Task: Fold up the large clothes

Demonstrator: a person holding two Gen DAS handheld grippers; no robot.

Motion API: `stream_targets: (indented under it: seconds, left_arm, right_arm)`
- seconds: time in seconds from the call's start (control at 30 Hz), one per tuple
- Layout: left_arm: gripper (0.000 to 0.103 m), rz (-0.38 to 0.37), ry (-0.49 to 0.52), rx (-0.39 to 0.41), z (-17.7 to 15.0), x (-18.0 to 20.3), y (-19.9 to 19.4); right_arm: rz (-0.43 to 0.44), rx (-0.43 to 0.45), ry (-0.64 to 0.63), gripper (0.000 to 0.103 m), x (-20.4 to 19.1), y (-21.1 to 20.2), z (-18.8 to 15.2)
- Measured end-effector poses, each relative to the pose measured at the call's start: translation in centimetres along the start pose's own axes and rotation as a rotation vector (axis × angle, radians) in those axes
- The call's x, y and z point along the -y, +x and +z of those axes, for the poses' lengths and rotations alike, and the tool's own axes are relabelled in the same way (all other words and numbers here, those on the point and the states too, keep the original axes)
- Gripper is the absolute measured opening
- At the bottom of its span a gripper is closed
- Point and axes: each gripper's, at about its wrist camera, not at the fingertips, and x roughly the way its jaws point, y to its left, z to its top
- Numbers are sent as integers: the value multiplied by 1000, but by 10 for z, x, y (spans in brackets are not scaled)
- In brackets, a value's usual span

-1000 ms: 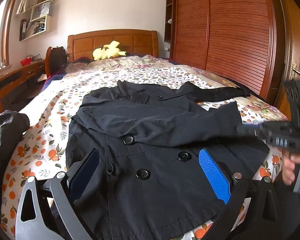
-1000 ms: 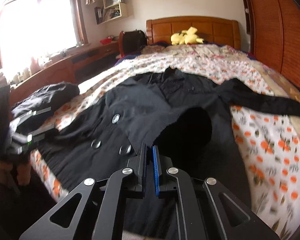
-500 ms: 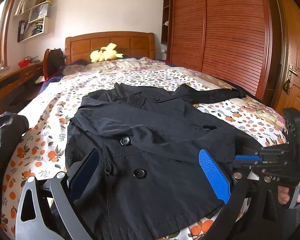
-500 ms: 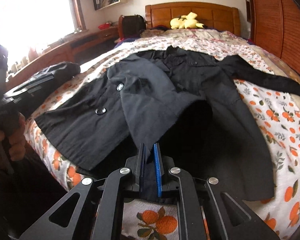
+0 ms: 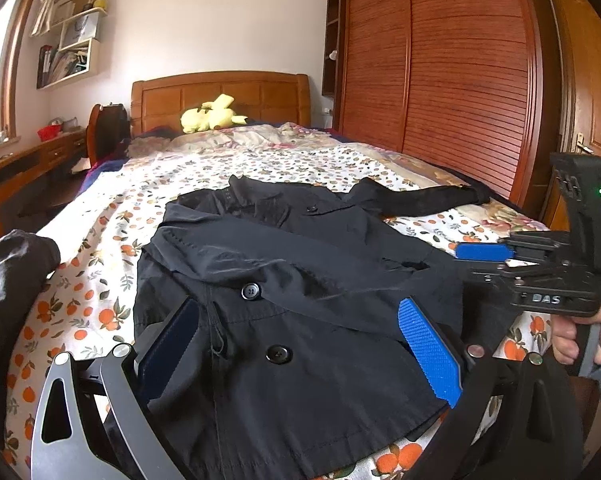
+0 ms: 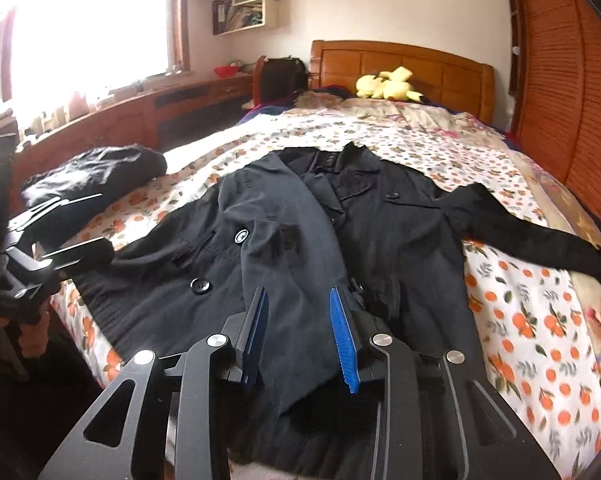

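Two grippers at the near hem of the black coat (image 6: 380,216), which lies buttons-up on the bed (image 6: 540,320), long axis running from hem away to collar; right gripper (image 6: 300,336) jaws have just been opening, folded sleeve (image 6: 284,240) lying loose between them, not pinched; left gripper (image 5: 300,344) spread wide over the hem, holding nothing; far sleeve (image 6: 540,240) still stretched out sideways toward the wardrobe (image 5: 460,80), nearer the right gripper, likely next.

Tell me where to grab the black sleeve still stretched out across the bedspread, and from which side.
Probably at the cuff end of the outstretched sleeve, coming from the wardrobe side with the right gripper. It lies flat and straight, away from the coat body, with its tip free near the bed edge.
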Motion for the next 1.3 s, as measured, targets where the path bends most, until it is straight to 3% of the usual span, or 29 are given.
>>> stream_targets:
  seconds: [0.23, 0.53, 0.8, 0.97, 1.3]
  left_arm:
    - [101, 27, -3, -17, -2, 4, 17]
    - [101, 79, -1, -26, 8, 18, 29]
    - [101, 144, -10, -29, 25, 28, 21]
    - [101, 143, -49, -31, 31, 25, 17]
    - [101, 153, -47, -46, 43, 16, 44]
  right_arm:
    - [7, -99, -27, 31, 20, 49, -12]
    - [19, -183, -83, 32, 37, 76, -39]
    - [63, -145, -68, 32, 42, 77, -48]
    - [77, -124, -60, 32, 44, 76, -50]
    - [97, -112, -40, 32, 47, 76, -51]
